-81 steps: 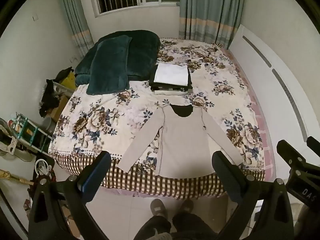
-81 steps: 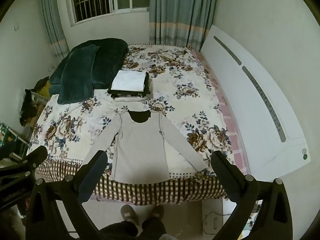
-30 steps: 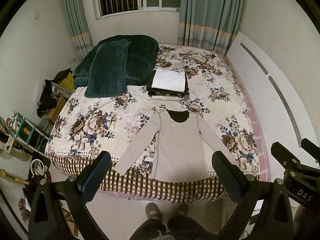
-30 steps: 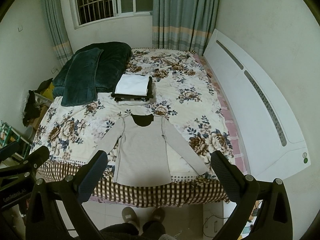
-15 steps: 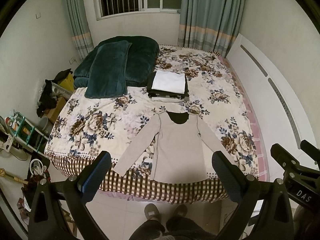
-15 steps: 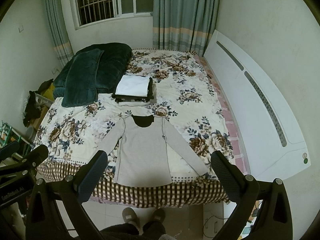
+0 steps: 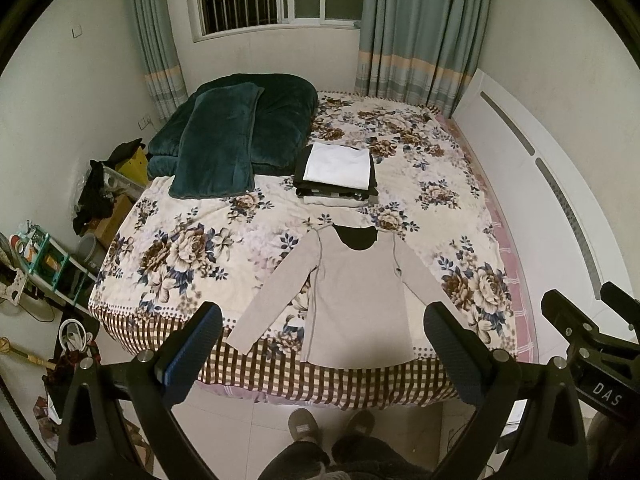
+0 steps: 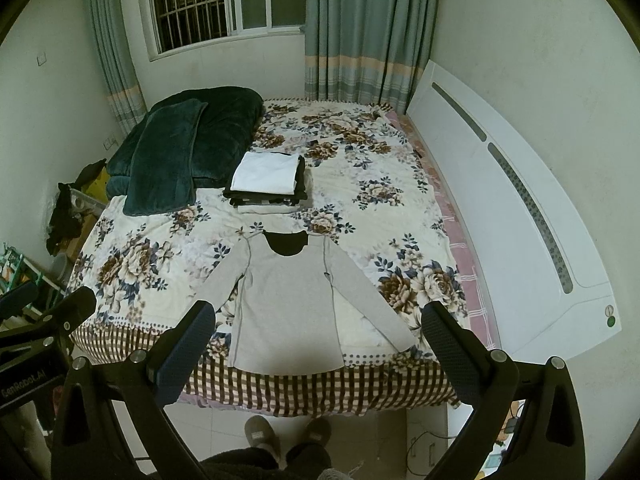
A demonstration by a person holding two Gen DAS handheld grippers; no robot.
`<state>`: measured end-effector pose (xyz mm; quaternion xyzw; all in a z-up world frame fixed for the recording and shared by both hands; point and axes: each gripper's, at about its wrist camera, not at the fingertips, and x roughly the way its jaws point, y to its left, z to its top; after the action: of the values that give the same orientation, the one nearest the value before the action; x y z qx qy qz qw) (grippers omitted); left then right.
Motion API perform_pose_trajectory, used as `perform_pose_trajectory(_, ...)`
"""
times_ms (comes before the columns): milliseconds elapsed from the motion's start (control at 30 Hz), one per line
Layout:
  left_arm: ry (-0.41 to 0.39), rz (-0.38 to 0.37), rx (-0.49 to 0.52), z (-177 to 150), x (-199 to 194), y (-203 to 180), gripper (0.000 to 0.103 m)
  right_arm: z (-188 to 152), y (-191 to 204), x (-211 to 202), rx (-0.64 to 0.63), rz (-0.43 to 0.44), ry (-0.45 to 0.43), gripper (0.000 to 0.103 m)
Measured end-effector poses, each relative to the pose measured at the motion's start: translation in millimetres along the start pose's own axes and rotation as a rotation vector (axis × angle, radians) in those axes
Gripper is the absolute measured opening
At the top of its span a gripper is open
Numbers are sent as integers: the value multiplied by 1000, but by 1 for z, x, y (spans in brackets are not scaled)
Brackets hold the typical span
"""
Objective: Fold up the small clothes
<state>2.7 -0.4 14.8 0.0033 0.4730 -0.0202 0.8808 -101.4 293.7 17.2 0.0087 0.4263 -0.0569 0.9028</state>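
Note:
A grey long-sleeved top (image 7: 354, 292) lies flat on the near end of the floral bed (image 7: 192, 248), sleeves spread, hem at the checked edge. It also shows in the right wrist view (image 8: 288, 300). A stack of folded clothes (image 7: 336, 176) with a white piece on top sits behind it, also in the right wrist view (image 8: 267, 184). My left gripper (image 7: 322, 340) is open and empty, held high above the floor in front of the bed. My right gripper (image 8: 316, 340) is open and empty beside it.
A dark green blanket (image 7: 232, 132) lies at the far left of the bed. A white headboard (image 8: 520, 216) runs along the right side. Shelves and clutter (image 7: 44, 264) stand left of the bed. My slippered feet (image 7: 332, 426) are on the tiled floor.
Both grippers have risen and drawn back a little from the bed, so the top and stack sit slightly higher in view. The jaws stay open. The clothes have not moved.

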Motion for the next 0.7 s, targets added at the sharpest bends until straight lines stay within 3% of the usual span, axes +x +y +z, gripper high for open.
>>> perform_pose_trajectory(367, -2, -2, 1, 0, 0, -2, 103, -3, -2, 2, 2, -2, 0, 103)
perform_pose_trajectory(467, -4, -1, 0, -2, -1, -2, 103, 20, 17, -9, 6, -3, 4, 103)
perform_pose_trajectory(700, -41, 20, 8, 21, 21, -10, 103, 25, 18, 5, 49, 21, 25, 103)
